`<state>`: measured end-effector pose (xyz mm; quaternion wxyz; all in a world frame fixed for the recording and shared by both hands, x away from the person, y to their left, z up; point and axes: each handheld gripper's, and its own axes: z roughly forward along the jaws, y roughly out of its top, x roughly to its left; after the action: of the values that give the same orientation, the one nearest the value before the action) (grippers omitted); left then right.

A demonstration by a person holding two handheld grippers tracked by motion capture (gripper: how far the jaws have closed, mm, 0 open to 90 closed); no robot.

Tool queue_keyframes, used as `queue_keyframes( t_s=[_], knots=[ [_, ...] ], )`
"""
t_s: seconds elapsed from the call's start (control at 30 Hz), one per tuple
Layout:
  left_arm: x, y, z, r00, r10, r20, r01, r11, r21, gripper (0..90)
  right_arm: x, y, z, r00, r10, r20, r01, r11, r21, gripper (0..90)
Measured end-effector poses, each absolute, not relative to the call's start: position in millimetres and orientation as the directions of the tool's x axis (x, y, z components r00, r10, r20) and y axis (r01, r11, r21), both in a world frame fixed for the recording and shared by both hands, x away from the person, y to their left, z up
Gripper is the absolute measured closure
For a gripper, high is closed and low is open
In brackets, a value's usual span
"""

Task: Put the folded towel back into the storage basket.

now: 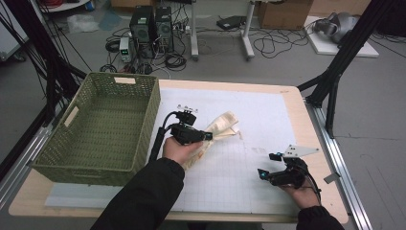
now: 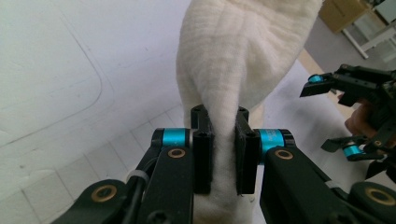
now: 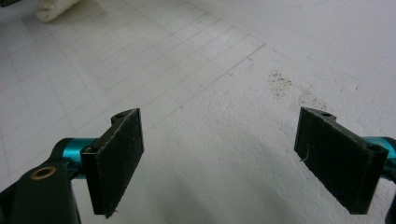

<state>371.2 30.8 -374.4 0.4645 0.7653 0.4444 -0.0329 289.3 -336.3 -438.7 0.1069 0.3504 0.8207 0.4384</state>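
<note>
The towel is cream and soft, and it hangs just beside the green basket, on the basket's right side. My left gripper has its fingers clenched on a bunched fold of it, with most of the cloth off the counter. My right gripper waits well apart from the basket, low over the white mat, and its fingers are spread wide with nothing in them.

I think the job now is to carry the towel over the basket's near wall and drop it inside. To do that well, I should keep my squeeze tight, lift until the dangling end is higher than the rim, then let go over the middle of the basket.
</note>
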Motion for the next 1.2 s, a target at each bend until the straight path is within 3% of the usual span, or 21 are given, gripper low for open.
queue_keyframes(
  t_s=[0.93,1.2],
  knots=[
    [369.1,72.0,-353.9,0.540,0.594,-0.597,0.753,-0.024,0.658,80.8,291.6,-335.6,-439.5,-0.735,0.667,0.124,0.479,0.381,0.791,15.0],
    [365.3,73.6,-348.7,0.541,0.595,-0.594,0.739,0.001,0.674,80.9,292.3,-335.7,-439.9,-0.737,0.665,0.124,0.477,0.381,0.792,15.0]
  ],
)
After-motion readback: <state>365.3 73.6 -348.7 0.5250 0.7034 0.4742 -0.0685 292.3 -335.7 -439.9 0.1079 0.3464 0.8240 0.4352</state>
